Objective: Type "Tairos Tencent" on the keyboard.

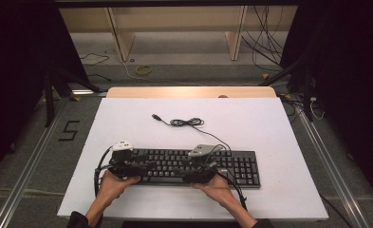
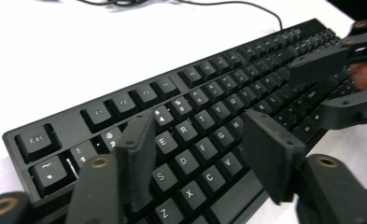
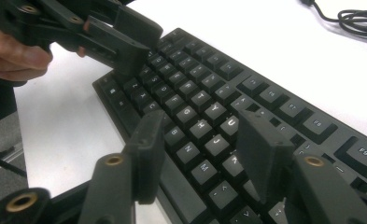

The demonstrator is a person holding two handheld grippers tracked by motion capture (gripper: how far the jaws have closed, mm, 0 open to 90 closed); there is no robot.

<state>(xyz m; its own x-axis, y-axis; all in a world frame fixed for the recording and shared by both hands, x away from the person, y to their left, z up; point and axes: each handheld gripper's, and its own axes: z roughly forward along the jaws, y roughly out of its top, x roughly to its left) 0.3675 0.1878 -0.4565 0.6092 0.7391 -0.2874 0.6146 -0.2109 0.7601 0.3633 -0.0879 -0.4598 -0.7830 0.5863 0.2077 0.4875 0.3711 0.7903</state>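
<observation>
A black keyboard (image 1: 231, 164) lies across the near half of the white table top (image 1: 250, 128), and its cable (image 1: 186, 122) is coiled behind it. My left gripper (image 1: 146, 166) hovers over the keyboard's left end, its jaws open above the letter keys (image 2: 202, 135). My right gripper (image 1: 188, 170) is over the middle of the keyboard, also open, with keys showing between its jaws (image 3: 200, 128). Neither one holds anything. The two grippers point toward each other: the right gripper (image 2: 330, 79) appears far off in the left gripper view, and the left gripper (image 3: 120, 39) in the right gripper view.
The cable's plug (image 1: 155, 116) lies loose on the table behind the keyboard. A wooden strip (image 1: 189, 92) edges the table's far side, with a wooden frame (image 1: 127, 42) and floor cables (image 1: 265, 47) beyond. A metal rail (image 1: 27, 161) runs along the left.
</observation>
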